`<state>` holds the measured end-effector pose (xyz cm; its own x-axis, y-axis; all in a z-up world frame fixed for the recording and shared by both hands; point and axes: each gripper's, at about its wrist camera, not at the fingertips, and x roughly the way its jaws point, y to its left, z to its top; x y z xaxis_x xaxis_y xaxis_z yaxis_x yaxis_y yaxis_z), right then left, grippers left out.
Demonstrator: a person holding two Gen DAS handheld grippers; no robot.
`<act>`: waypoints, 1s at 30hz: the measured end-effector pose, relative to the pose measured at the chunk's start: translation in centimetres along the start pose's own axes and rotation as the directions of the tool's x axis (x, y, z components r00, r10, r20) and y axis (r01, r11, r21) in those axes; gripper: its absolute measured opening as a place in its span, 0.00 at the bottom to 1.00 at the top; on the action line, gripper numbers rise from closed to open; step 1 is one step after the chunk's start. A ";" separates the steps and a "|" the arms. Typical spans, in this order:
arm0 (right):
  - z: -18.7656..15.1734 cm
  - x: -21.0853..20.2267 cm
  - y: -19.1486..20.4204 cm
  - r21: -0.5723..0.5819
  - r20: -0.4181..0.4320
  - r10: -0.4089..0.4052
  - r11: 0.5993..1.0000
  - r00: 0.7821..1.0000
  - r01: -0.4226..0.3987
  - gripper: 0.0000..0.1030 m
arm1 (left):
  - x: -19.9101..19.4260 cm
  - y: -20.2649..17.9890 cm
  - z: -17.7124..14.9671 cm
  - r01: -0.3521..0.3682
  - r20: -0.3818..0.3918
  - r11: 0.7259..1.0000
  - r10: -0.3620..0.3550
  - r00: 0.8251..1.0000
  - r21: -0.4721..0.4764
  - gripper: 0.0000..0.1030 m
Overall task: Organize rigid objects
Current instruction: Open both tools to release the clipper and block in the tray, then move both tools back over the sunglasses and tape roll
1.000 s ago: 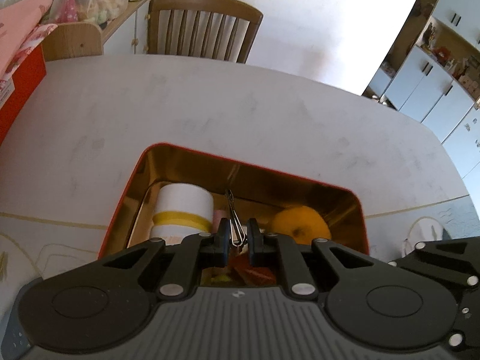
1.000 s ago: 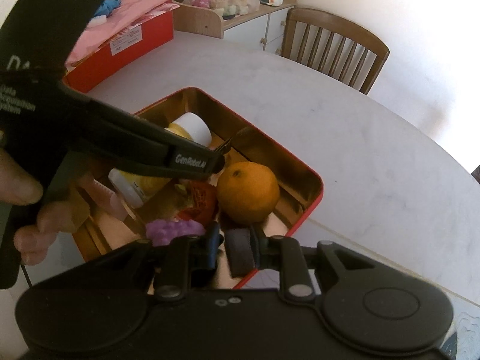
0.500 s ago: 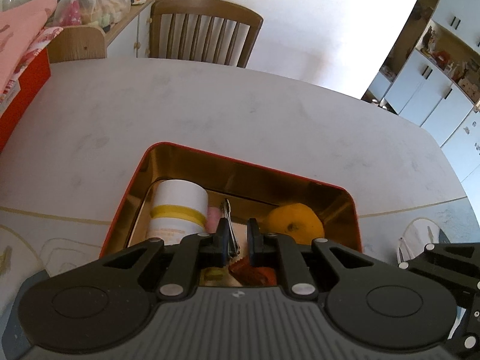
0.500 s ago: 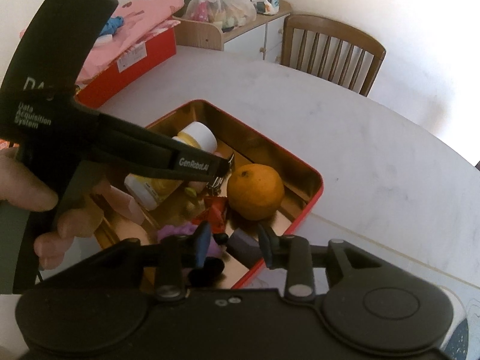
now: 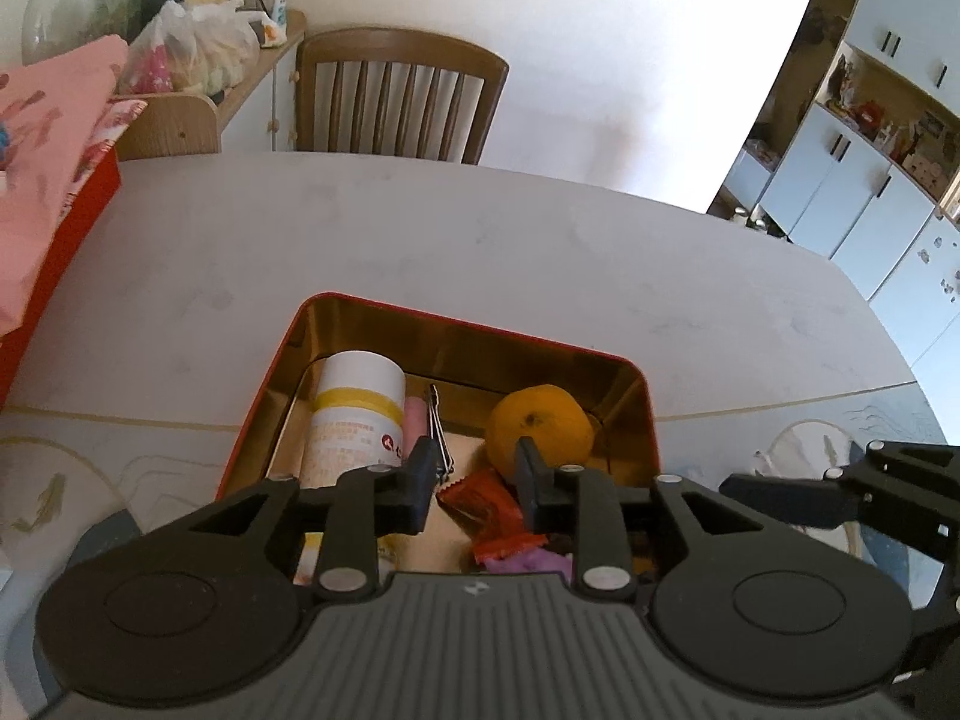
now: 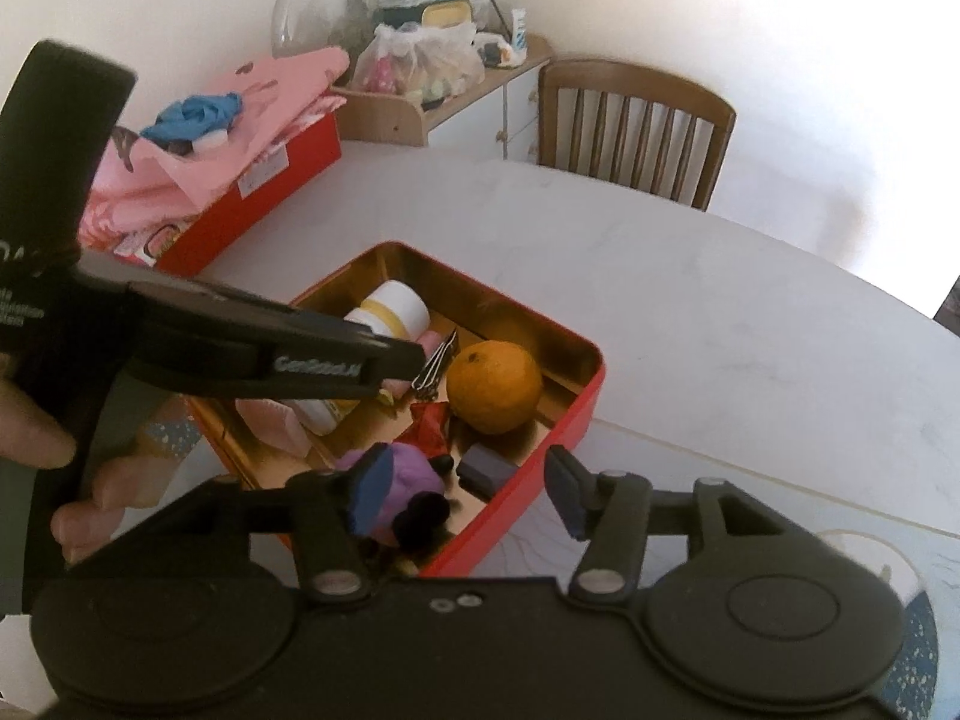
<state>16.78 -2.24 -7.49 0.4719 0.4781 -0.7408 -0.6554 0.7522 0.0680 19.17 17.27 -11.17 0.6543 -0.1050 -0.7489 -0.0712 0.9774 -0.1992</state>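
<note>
**Both grippers released over the red tin**

White marble-look counter [image 5: 540, 252], wooden chair [image 5: 402, 96] at its far side, cabinets off to the right.

Left wrist view: left gripper [image 5: 474, 468] has jaws that have just been opening, with nothing between the pads. Red tin [image 5: 468, 324] sits directly ahead of and below it. Metal binder clip [image 5: 437, 429] lies in the tin just ahead of the left finger, touching or nearly touching it, I can't tell which. White bottle [image 5: 357, 414] is ahead-left, lying on its side; the orange [image 5: 537, 429] is ahead-right, partly behind the right finger. Red wrapper [image 5: 489, 507] sits below the gap.

Right wrist view: right gripper [image 6: 462, 495] has also just been opening, wide, with nothing gripped. Dark block [image 6: 486, 468] rests in the tin ahead of the gap and clear of both pads. Purple toy [image 6: 414, 480] lies just beside the left finger. The left gripper crosses ahead-left, its tip at the clip.

Risks, my read:
- The clip could snag on the left finger on pull-back and get dragged out, since it lies so close to the pad.
- The orange could roll if a finger clips it, as it's round and loose.
- The two grippers sit close over one tin, so they could collide if both retreat along crossing paths.
- The right finger hangs past the tin's rim and could catch the wall on any sideways move.
</note>
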 end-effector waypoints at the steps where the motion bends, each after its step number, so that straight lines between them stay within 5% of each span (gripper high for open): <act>1: 0.1 -0.2 -0.1 0.004 0.005 0.002 1.000 1.000 -0.002 0.57 | -0.4 -0.1 0.0 0.002 0.005 1.000 -0.002 1.000 0.000 0.28; 3: -0.1 -1.0 -0.3 0.010 0.018 -0.002 1.000 1.000 0.001 0.60 | -1.2 -0.4 -0.2 0.001 0.014 1.000 -0.001 1.000 0.008 0.31; 7: -0.4 -2.7 -0.9 0.028 0.048 0.000 1.000 0.999 -0.001 0.62 | -2.9 -1.3 -0.7 -0.007 0.052 1.000 0.006 0.999 0.027 0.58; 25: -4.2 -10.6 -5.0 0.108 0.144 0.025 0.993 0.989 -0.041 0.88 | -8.4 -5.9 -3.2 0.015 0.098 0.997 -0.022 0.995 0.074 0.69; 30: -5.8 -12.1 -7.8 0.151 0.151 0.016 0.988 0.988 -0.039 0.96 | -8.9 -7.4 -4.1 0.013 0.104 0.998 -0.019 0.994 0.062 0.79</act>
<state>12.71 -16.53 -2.91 0.5452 0.5526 -0.6304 -0.5764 0.7931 0.1968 10.82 10.26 -5.59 0.7302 -0.1039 -0.6753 -0.0158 0.9855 -0.1687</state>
